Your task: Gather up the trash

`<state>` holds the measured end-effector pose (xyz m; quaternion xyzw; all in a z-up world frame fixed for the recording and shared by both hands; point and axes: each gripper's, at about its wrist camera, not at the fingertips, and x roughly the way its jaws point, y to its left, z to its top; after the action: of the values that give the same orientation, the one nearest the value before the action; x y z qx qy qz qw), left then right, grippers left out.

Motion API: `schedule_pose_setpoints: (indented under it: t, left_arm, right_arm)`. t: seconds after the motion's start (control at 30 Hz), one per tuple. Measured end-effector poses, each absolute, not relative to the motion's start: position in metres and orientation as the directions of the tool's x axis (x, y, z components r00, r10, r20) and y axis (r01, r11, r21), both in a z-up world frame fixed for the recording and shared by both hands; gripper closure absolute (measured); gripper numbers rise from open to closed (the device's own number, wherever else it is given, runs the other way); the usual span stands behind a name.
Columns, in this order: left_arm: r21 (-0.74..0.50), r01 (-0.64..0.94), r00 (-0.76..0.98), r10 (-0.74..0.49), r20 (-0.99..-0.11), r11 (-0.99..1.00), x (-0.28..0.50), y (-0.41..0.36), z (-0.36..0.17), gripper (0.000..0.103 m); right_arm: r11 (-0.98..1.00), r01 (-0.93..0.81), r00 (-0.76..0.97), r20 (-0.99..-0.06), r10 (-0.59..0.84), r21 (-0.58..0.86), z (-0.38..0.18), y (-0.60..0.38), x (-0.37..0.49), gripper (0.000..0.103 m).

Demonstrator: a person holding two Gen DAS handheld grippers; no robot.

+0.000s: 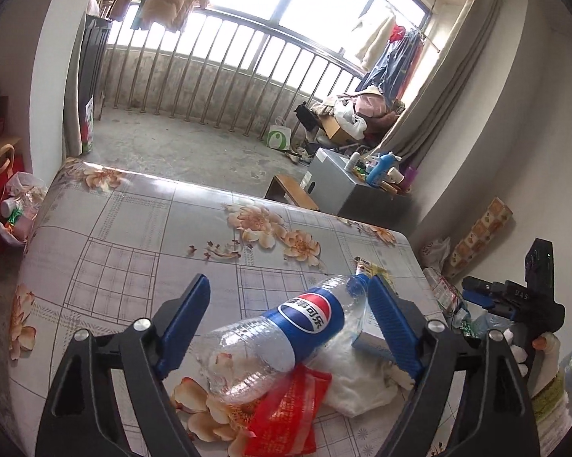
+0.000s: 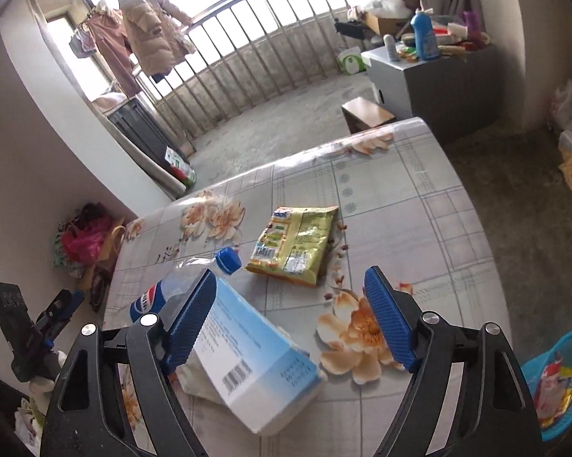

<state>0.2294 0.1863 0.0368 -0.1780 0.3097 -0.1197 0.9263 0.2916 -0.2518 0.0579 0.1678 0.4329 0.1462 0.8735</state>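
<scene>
Table [image 2: 419,198] with floral cover carries: Pepsi bottle [image 1: 286,339], red bag [image 1: 289,415] beside it, blue-white box [image 2: 255,358], yellow packet [image 2: 297,243] beyond.

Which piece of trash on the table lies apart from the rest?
The yellow snack packet. It lies flat by itself on the tablecloth, while the Pepsi bottle, blue-and-white box, white bag and red wrapper sit heaped together.

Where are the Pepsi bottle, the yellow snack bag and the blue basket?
Pepsi bottle [image 1: 308,314]: left wrist view, on its blue label.
Yellow snack bag [image 2: 295,242]: right wrist view, middle of the bag.
Blue basket [image 2: 569,342]: right wrist view, on its rim.
</scene>
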Motion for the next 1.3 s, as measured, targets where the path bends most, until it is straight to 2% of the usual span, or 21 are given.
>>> schedule_pose_setpoints:
  t: [0.03,0.1,0.2,0.27,0.37,0.5,0.87,0.97,1.07,1.3]
  left_arm:
    - [-0.411,0.096,0.775,-0.328,-0.541,0.906,0.236,0.191,0.033,0.029]
    - [-0.429,0.07,0.764,-0.325,-0.558,0.901,0.25,0.197,0.023,0.042]
    - [-0.432,0.02,0.727,-0.31,-0.613,0.901,0.272,0.208,0.003,0.052]
    - [-0.417,-0.005,0.702,-0.294,-0.649,0.909,0.285,0.212,-0.011,0.057]
    - [-0.403,-0.031,0.658,-0.285,-0.697,0.915,0.301,0.217,-0.032,0.062]
    - [-0.45,-0.011,0.6,-0.354,-0.718,0.893,0.31,0.217,-0.051,0.068]
    - [-0.55,0.135,0.477,-0.541,-0.693,0.824,0.278,0.174,-0.057,0.07]
    - [-0.562,0.148,0.459,-0.56,-0.69,0.814,0.264,0.161,-0.057,0.071]
    - [-0.548,0.146,0.451,-0.548,-0.705,0.824,0.247,0.147,-0.06,0.076]
    - [-0.57,0.157,0.455,-0.572,-0.683,0.806,0.22,0.131,-0.06,0.076]
  right_arm:
    - [0.909,-0.112,0.561,-0.729,0.392,0.402,0.055,-0.244,0.305,0.032]
    - [0.919,-0.121,0.518,-0.766,0.381,0.375,0.047,-0.227,0.332,0.036]
    - [0.943,-0.126,0.452,-0.828,0.331,0.308,0.032,-0.201,0.37,0.04]
    - [0.967,-0.133,0.427,-0.868,0.254,0.217,0.022,-0.188,0.391,0.044]
    - [0.986,-0.112,0.39,-0.907,0.156,0.121,0.002,-0.177,0.42,0.045]
    - [0.991,-0.126,0.336,-0.937,0.093,0.053,-0.019,-0.17,0.428,0.045]
    - [0.971,-0.24,0.332,-0.939,0.094,0.012,-0.018,-0.145,0.386,0.055]
    - [0.966,-0.258,0.336,-0.937,0.1,0.01,-0.018,-0.141,0.371,0.056]
    - [0.967,-0.255,0.344,-0.933,0.107,0.016,-0.02,-0.137,0.362,0.057]
    - [0.968,-0.246,0.362,-0.922,0.133,0.043,-0.021,-0.146,0.327,0.058]
